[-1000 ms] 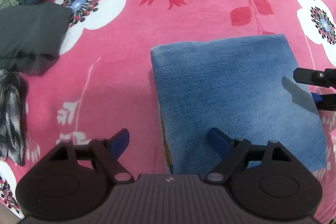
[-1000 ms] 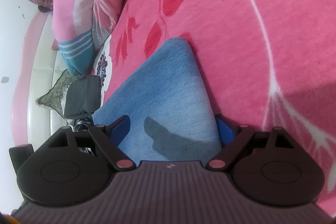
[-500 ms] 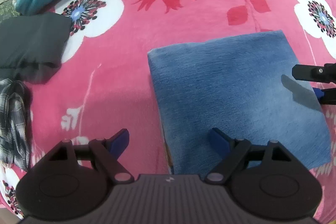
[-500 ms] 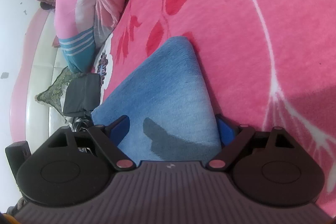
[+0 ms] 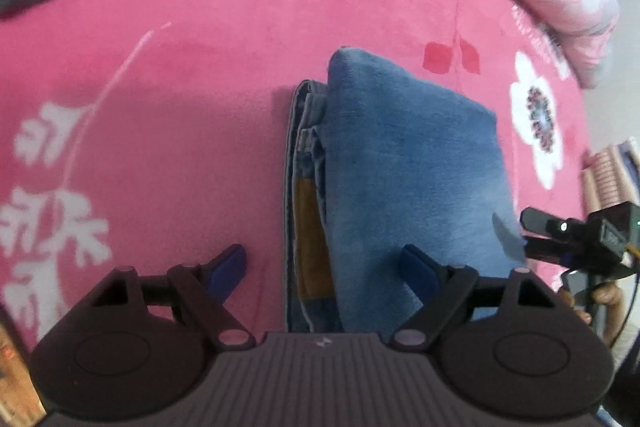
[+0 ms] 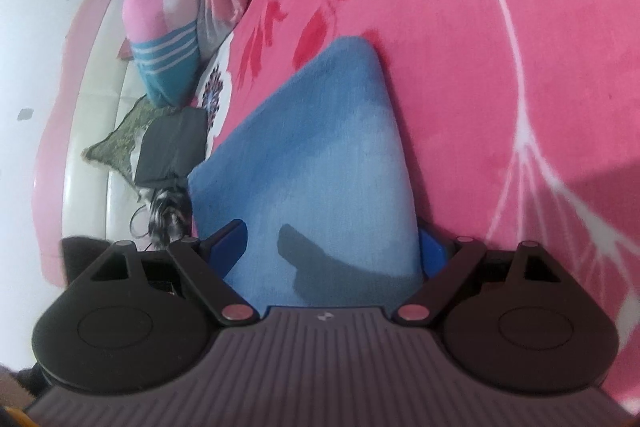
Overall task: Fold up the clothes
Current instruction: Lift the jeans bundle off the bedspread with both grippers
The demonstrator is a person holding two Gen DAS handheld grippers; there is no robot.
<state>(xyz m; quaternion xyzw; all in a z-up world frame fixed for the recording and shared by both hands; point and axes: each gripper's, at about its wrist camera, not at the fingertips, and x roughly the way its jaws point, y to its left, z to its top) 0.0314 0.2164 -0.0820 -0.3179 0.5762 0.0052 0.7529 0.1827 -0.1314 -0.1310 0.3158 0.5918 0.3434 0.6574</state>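
Folded blue denim jeans (image 5: 416,163) lie on our pink floral fleece blanket (image 5: 180,75); our left gripper (image 5: 324,263) straddles their layered edge, our right gripper (image 6: 332,243) straddles a corner, both spread wide.

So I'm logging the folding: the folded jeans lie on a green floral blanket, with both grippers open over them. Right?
Not quite. The blanket is pink with white and red flowers, not green, as the left wrist view shows. The rest holds: the folded jeans lie on it, and the left gripper and right gripper are both open over them.
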